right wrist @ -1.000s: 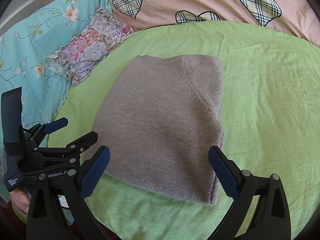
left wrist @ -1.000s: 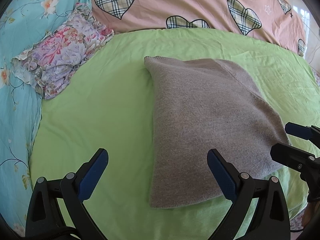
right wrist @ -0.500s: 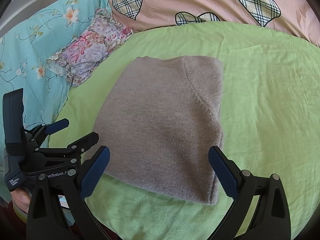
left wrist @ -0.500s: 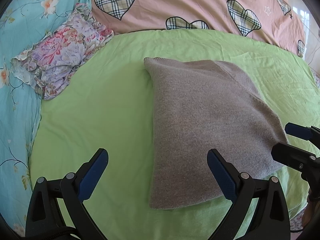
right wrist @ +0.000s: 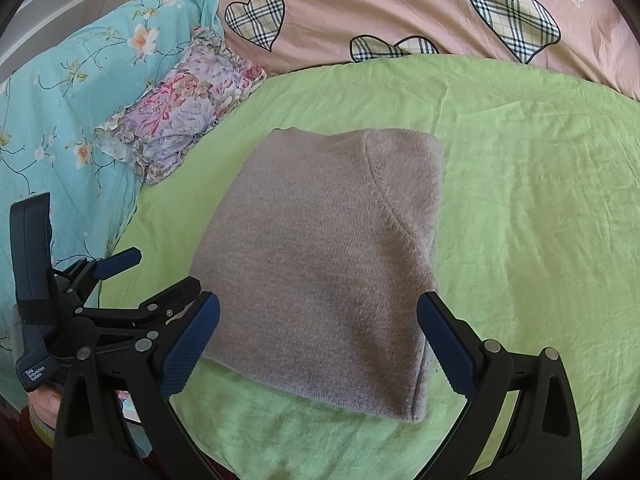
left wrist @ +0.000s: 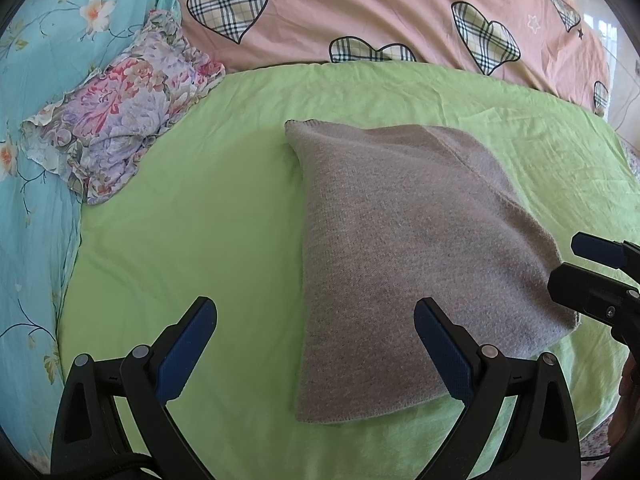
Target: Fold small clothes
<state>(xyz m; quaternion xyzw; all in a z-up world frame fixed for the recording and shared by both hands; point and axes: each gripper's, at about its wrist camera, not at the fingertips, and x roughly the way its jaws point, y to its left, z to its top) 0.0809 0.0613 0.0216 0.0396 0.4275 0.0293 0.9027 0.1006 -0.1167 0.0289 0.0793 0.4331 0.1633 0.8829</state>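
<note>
Two handheld grippers hover above a bed, both with jaws spread wide and holding nothing. The left gripper [left wrist: 316, 344] hangs over the near left edge of a grey knitted garment [left wrist: 408, 248], and the right gripper [right wrist: 318, 340] hangs over its near right part. The garment lies flat on a green sheet [left wrist: 192, 240], already folded into a compact, roughly rectangular bundle, with a curved seam showing near its far right corner in the right wrist view. It probably sits mid-sheet because that gives flat, open room for folding. Off the sheet's far left corner, a floral garment [left wrist: 120, 120] rests folded on a turquoise flowered quilt [left wrist: 36, 80], likely set aside as finished. A pink cover with plaid hearts [left wrist: 360, 12] lies beyond the sheet. Compared with the pictures from a second earlier, almost nothing differs: the grey bundle keeps its place and shape, and both grippers remain released at nearly the same height.
</note>
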